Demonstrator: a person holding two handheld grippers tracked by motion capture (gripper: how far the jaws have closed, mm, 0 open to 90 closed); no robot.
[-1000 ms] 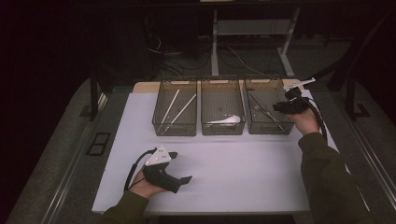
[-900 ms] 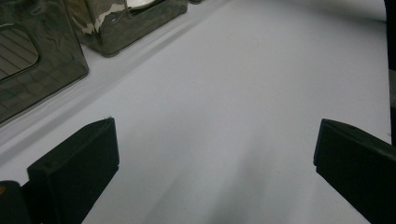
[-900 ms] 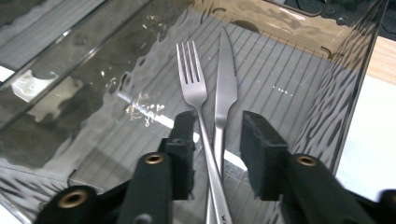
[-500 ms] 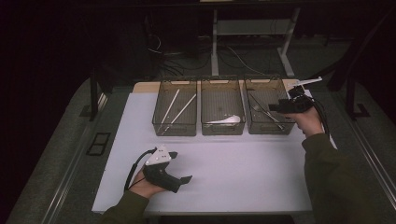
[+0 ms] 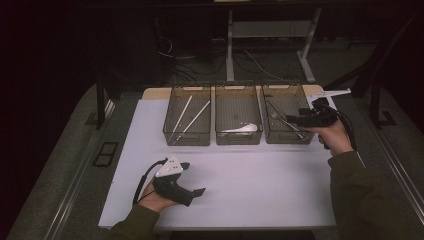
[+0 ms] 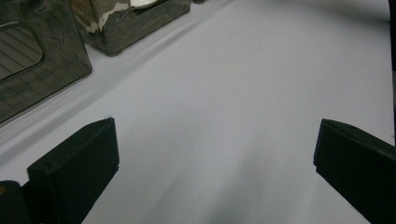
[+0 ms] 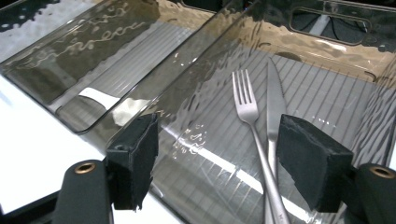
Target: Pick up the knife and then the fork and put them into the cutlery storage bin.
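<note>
Right hand-held gripper (image 7: 217,161), jaws just opening and empty, hovers over fork (image 7: 250,116); dipping could catch the bin (image 7: 327,32) wall.

The high view looks down from above the person's side, far off, seeing the whole surface (image 5: 240,185). The left claw's camera sits low and close over it. The right claw's camera peers closely into the right bin (image 7: 327,93), shared with the high view

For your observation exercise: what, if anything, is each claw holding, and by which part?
Nothing. The right claw has just been opening above the fork and knife in their bin, pads clear of both; the left claw is open over bare table.
</note>
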